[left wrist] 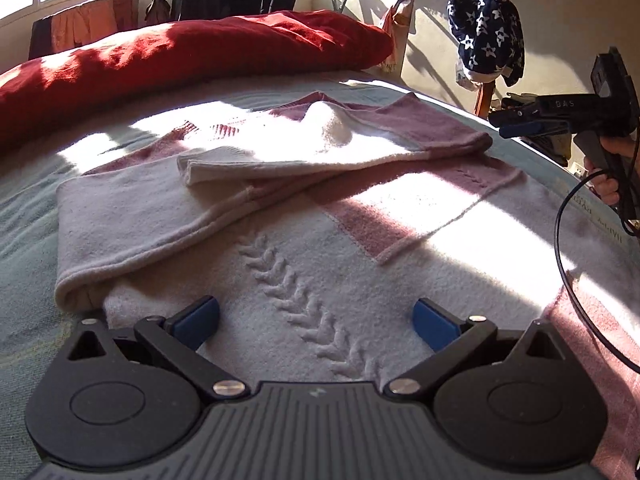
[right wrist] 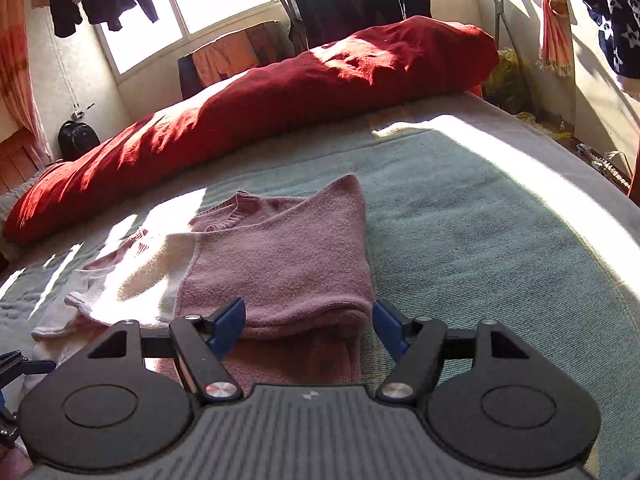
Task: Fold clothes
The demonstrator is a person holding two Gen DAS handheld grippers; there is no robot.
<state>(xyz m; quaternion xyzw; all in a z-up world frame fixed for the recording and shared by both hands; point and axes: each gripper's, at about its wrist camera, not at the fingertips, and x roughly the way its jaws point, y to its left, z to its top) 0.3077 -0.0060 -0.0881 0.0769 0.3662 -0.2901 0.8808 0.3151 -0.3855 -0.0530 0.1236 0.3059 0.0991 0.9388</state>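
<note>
Bed (right wrist: 480,200) bears one sweater (right wrist: 280,248), one red duvet (right wrist: 240,108); both grippers' fingers (left wrist: 200,314) released.

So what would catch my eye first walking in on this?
Probably the big red duvet heaped across the far side of the bed, lit by the windows. Then the pink and white sweater, sleeves folded in, lying on the pale green bedspread, with an open hand-held gripper hovering at its near edge.

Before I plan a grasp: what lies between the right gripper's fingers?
In the right wrist view, the pink folded edge of the sweater lies between the open right gripper fingers, apparently untouched by either.
</note>
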